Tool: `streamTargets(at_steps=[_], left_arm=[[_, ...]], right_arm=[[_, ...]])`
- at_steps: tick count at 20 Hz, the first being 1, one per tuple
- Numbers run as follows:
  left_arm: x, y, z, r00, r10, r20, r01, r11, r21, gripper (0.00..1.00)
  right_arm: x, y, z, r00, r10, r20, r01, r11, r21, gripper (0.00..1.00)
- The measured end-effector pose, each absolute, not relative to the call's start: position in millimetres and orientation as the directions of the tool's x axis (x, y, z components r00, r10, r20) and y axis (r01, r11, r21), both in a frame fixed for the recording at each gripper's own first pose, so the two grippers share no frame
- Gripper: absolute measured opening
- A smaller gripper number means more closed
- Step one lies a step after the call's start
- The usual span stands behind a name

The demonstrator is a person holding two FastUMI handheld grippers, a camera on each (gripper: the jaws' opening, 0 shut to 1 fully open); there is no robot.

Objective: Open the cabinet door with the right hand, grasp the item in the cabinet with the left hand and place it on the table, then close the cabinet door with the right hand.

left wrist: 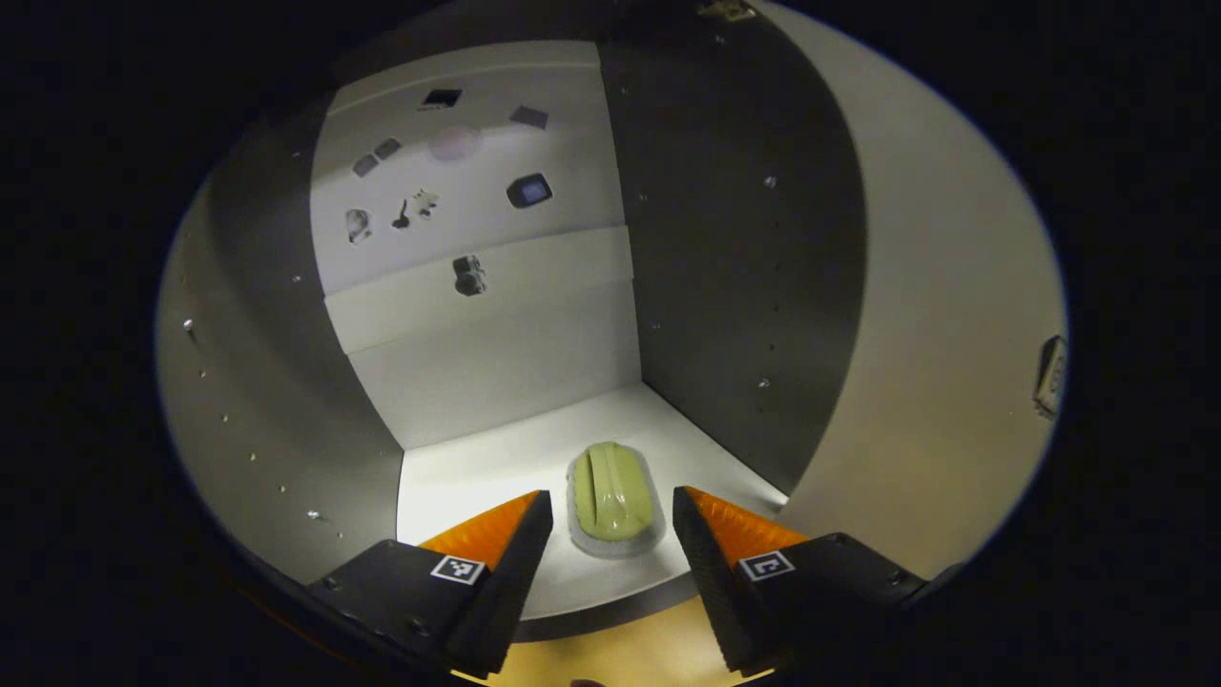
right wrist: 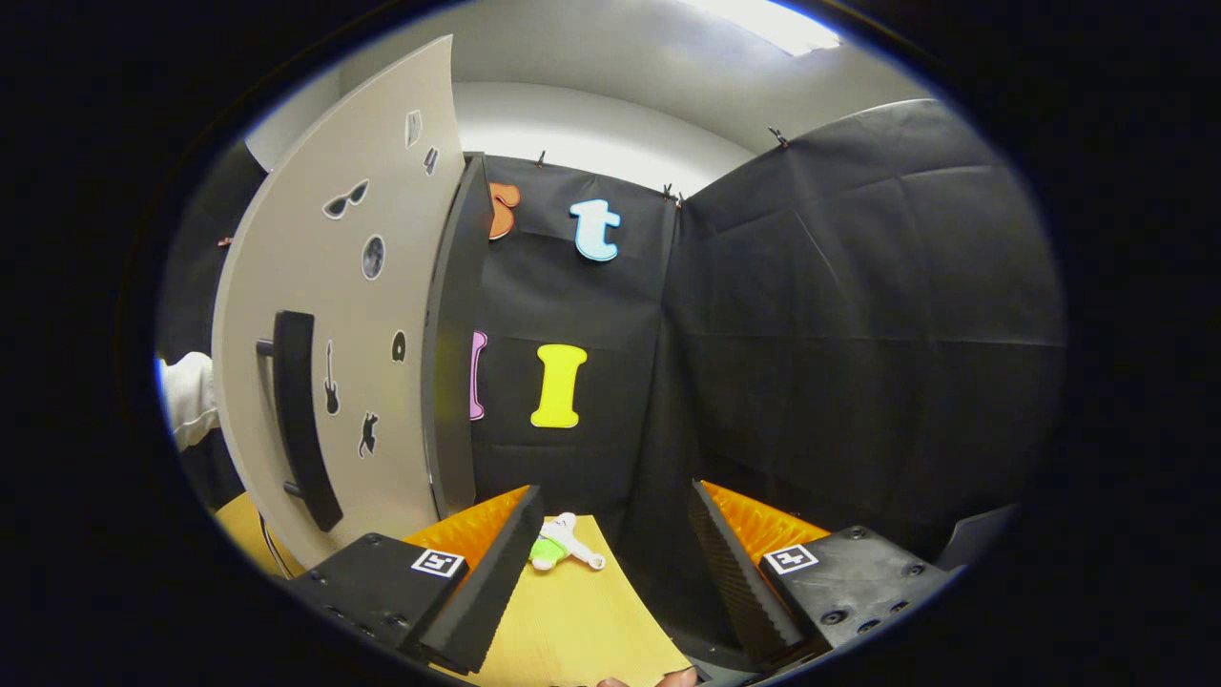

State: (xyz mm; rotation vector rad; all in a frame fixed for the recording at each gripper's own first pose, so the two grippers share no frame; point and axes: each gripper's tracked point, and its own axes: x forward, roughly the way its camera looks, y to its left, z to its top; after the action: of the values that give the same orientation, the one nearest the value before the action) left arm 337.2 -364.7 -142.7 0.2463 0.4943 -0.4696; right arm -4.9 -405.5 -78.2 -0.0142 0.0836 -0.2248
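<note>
In the left gripper view the cabinet stands open, and a pale green oblong item point(left wrist: 611, 497) in a clear wrapper lies on its white shelf point(left wrist: 477, 477) near the front edge. My left gripper point(left wrist: 612, 520) is open, one finger on each side of the item, not touching it. In the right gripper view the cabinet door point(right wrist: 334, 382) with its dark bar handle point(right wrist: 300, 420) is swung open at the left. My right gripper point(right wrist: 615, 534) is open over the table, apart from the door, nothing between its fingers.
The open door's pale inner face point(left wrist: 944, 334) stands right of the shelf. The cabinet's back wall point(left wrist: 477, 191) carries small stickers. On the yellow table point(right wrist: 572, 620) lies a small white and green toy point(right wrist: 558, 546). A white sleeve point(right wrist: 191, 396) shows behind the door.
</note>
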Motion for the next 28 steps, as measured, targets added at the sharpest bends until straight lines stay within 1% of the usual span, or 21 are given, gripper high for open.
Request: streamTargets(at_steps=[2,3,4,8,10,11,13,15,16,17,20,21,22,23,28], left_arm=[[354,-373,-151,0.774,-0.356,-0.523,0.483,0.866,0.125,0.86],[363,-375,-157,0.772,-0.347,-0.532,0.479,0.869,0.128,0.84],[370,-377,-163,0.766,-0.338,-0.547,0.475,0.871,0.126,0.90],[398,-372,-187,0.763,-0.290,-0.578,0.436,0.890,0.129,0.90],[403,-374,-197,0.751,-0.296,-0.590,0.441,0.890,0.114,0.87],[404,-374,-201,0.748,-0.295,-0.595,0.437,0.893,0.108,0.83],[405,-381,-205,0.739,-0.317,-0.595,0.446,0.891,0.080,0.65],[404,-387,-206,0.731,-0.326,-0.600,0.455,0.887,0.072,0.55],[406,-380,-205,0.750,-0.281,-0.599,0.423,0.900,0.107,0.41],[405,-376,-206,0.756,-0.257,-0.602,0.408,0.904,0.126,0.27],[400,-373,-202,0.762,-0.253,-0.597,0.400,0.908,0.126,0.22],[397,-370,-200,0.760,-0.253,-0.598,0.398,0.909,0.122,0.21],[393,-367,-198,0.758,-0.253,-0.602,0.397,0.910,0.117,0.20],[387,-363,-195,0.758,-0.256,-0.600,0.392,0.914,0.106,0.19],[337,-344,-167,0.776,-0.320,-0.543,0.388,0.921,0.012,0.19]], right_arm=[[0,-412,-83,0.970,-0.227,-0.090,0.226,0.974,-0.025,0.98],[2,-417,-85,0.969,-0.229,-0.095,0.227,0.973,-0.029,0.98],[4,-421,-86,0.968,-0.232,-0.098,0.229,0.973,-0.033,0.98],[8,-430,-94,0.966,-0.234,-0.111,0.231,0.972,-0.042,0.98],[7,-434,-96,0.964,-0.237,-0.117,0.232,0.971,-0.051,0.98],[7,-436,-97,0.963,-0.241,-0.118,0.236,0.970,-0.053,0.98],[8,-438,-97,0.961,-0.247,-0.121,0.242,0.969,-0.053,0.98],[7,-438,-97,0.961,-0.249,-0.121,0.245,0.968,-0.050,0.98],[7,-436,-96,0.961,-0.248,-0.122,0.244,0.969,-0.051,0.98],[6,-434,-96,0.962,-0.246,-0.121,0.241,0.969,-0.054,0.98],[2,-429,-93,0.962,-0.246,-0.116,0.240,0.969,-0.067,0.98],[0,-428,-91,0.962,-0.247,-0.114,0.240,0.968,-0.068,0.98],[-1,-426,-90,0.962,-0.249,-0.110,0.242,0.968,-0.068,0.95],[-3,-425,-88,0.962,-0.252,-0.107,0.245,0.967,-0.067,0.98],[-10,-407,-77,0.966,-0.245,-0.088,0.242,0.969,-0.040,0.98]])
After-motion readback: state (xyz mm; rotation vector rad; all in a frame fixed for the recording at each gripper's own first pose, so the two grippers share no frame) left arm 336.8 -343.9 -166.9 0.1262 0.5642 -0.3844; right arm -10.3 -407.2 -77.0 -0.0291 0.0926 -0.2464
